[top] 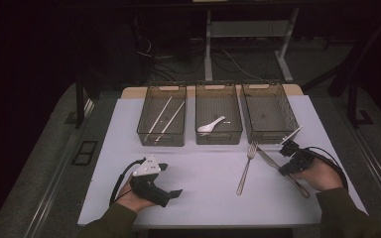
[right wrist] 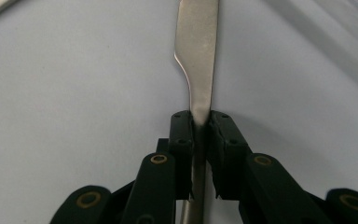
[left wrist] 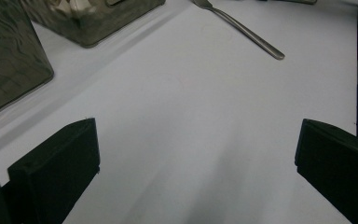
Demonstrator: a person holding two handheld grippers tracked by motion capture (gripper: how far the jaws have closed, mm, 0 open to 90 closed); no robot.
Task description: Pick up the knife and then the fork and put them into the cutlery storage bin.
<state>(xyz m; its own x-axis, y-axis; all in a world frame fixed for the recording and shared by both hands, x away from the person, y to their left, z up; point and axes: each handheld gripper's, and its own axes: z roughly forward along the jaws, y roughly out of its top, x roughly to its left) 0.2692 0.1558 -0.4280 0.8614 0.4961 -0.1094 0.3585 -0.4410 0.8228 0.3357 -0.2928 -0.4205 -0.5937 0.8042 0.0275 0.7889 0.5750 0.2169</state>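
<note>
Right now the right gripper [right wrist: 200,122] is clamping a table knife [right wrist: 199,60] between its two black jaws, which are standing narrow with the flat metal pressed between the pads. In the right gripper view the blade is running straight up from the jaws toward the top centre of the frame, while the handle is passing down between the jaws to the bottom edge. In the high view the right gripper [top: 290,148] is sitting at the lower right, and the knife [top: 269,158] is lying slantwise on the white table [top: 203,173], its blade pointing to the upper left and its handle end showing at the lower right beside the person's hand. A fork [top: 246,167] is lying just left of the knife, tines toward the trays.

Meanwhile the left gripper [top: 173,179] is resting at the lower left of the high view, well apart from the knife. In the left gripper view its jaws are standing wide with bare table between them, and the fork [left wrist: 242,28] is lying at the upper right.
</note>
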